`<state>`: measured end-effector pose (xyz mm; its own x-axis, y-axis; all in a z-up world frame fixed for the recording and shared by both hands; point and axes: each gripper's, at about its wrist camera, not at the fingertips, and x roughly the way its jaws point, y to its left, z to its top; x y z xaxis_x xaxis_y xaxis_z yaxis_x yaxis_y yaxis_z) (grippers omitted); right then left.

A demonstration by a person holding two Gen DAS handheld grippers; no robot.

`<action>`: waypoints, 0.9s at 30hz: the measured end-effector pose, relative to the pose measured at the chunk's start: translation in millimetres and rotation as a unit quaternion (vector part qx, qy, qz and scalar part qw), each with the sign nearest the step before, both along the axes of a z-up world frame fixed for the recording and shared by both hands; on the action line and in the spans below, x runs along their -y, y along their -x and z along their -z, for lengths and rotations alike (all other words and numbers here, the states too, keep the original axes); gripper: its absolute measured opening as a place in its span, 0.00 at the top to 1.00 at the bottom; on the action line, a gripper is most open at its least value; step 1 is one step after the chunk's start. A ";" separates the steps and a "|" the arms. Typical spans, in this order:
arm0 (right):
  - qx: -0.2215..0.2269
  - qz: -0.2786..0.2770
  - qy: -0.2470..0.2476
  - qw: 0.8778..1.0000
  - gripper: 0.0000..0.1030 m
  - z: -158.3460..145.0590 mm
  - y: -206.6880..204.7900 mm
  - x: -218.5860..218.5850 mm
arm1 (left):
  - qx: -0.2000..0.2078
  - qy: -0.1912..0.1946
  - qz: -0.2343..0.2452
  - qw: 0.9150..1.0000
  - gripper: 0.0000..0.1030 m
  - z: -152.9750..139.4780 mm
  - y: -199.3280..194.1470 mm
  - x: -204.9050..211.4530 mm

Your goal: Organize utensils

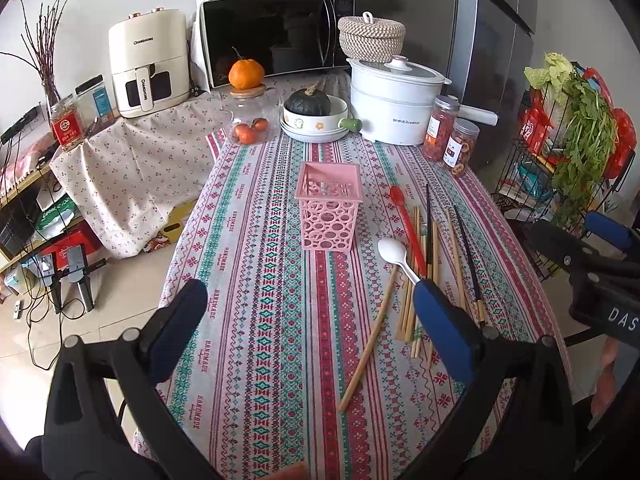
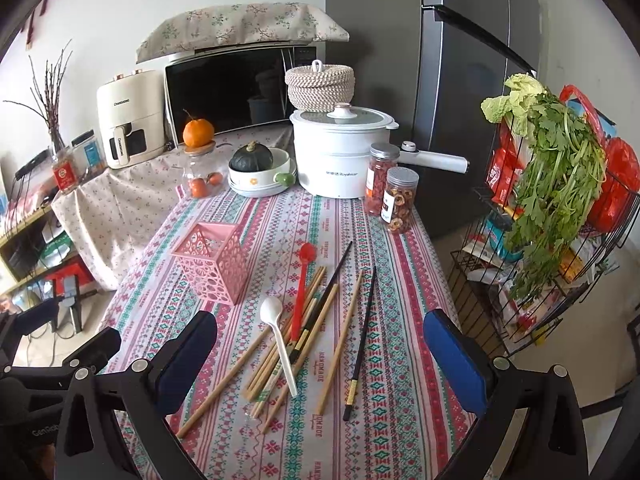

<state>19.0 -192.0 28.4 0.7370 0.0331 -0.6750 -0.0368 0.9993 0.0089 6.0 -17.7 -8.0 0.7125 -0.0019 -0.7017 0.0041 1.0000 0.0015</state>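
A pink perforated utensil basket stands upright on the patterned tablecloth. To its right lies a loose heap of utensils: a white spoon, a red spoon, several bamboo chopsticks and black chopsticks. My left gripper is open and empty, above the table in front of the basket. My right gripper is open and empty, hovering over the near end of the utensil heap; it also shows at the right edge of the left wrist view.
At the table's far end stand a white electric pot, two snack jars, a bowl with a dark squash and a glass jar of oranges. A wire rack with greens stands right of the table.
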 end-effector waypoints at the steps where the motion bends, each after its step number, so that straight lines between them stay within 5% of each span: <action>1: 0.000 0.000 0.000 1.000 0.00 0.0 -0.1 0.0 | 0.000 0.000 0.000 1.000 0.01 0.2 -0.2 0.5; 27: 0.000 0.000 -0.001 1.000 0.00 0.5 -0.4 1.3 | -0.004 0.001 0.002 1.000 0.01 1.3 0.5 0.2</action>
